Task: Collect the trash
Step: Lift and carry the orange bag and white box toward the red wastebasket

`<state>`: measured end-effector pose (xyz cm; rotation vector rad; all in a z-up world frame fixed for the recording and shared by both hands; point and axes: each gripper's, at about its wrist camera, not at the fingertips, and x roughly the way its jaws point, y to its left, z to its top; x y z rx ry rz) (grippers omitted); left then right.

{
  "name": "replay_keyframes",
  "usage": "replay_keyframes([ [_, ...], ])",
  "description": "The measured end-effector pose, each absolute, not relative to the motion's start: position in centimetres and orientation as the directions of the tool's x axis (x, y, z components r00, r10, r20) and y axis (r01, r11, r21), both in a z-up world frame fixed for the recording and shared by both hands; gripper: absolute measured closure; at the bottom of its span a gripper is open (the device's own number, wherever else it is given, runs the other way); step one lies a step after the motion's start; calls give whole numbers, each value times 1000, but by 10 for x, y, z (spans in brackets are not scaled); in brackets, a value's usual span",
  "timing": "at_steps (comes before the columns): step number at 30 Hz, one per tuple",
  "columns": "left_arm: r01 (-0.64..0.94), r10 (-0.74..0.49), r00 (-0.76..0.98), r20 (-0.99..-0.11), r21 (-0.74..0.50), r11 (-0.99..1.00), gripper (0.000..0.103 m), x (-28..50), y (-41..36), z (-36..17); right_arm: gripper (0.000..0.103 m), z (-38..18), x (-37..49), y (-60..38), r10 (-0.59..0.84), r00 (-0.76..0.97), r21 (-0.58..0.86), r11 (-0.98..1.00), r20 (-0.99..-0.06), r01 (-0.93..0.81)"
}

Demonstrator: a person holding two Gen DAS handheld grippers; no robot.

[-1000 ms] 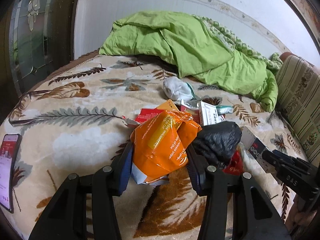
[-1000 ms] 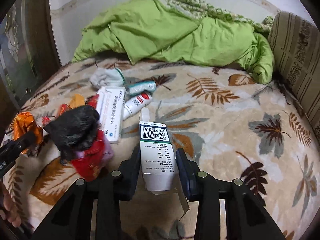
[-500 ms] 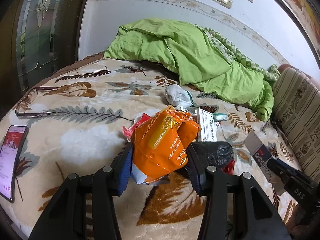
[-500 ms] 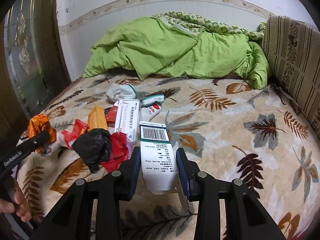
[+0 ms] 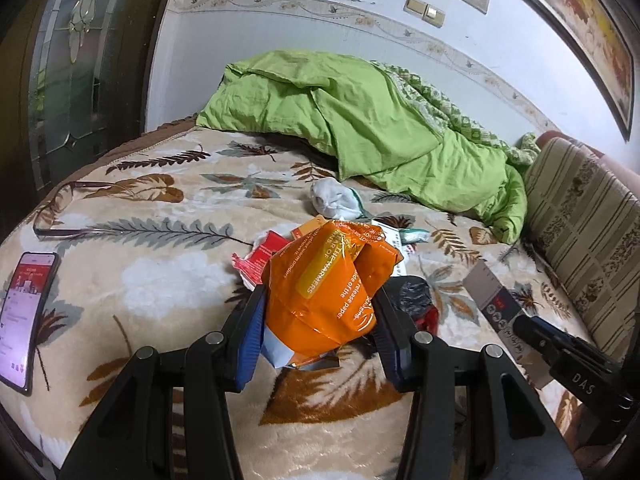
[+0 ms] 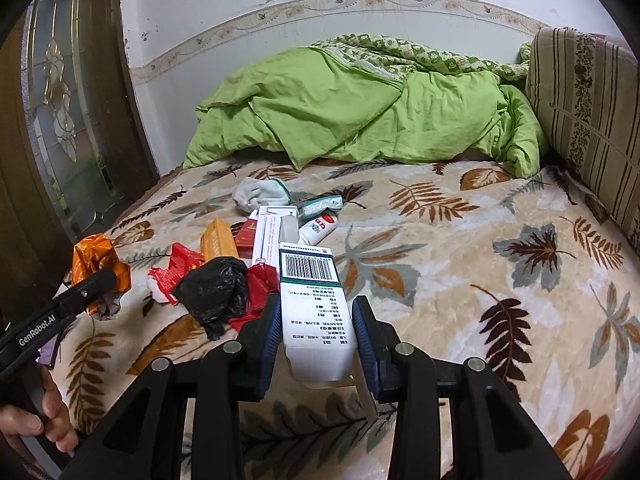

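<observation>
Bed [image 5: 160, 280] lower now (both grippers raised), grips unchanged

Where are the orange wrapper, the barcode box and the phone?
orange wrapper [image 5: 326, 292], left wrist view, its crumpled front.
barcode box [image 6: 310, 270], right wrist view, its barcode.
phone [image 5: 26, 308], left wrist view, its lit screen.
</observation>
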<state>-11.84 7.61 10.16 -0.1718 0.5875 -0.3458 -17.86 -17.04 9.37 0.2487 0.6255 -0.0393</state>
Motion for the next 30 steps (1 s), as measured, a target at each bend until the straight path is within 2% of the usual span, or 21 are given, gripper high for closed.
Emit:
replay_keyframes([
  [20, 358, -401, 731, -552, -190, 914, 55, -140, 36, 96, 65, 98, -201, -166, 92, 822, 276, 958, -562, 81],
  [30, 435, -463, 680, -569, -196, 879, 55, -167, 17, 101, 65, 104, -237, -178, 130, 808, 347, 933, -574, 97],
])
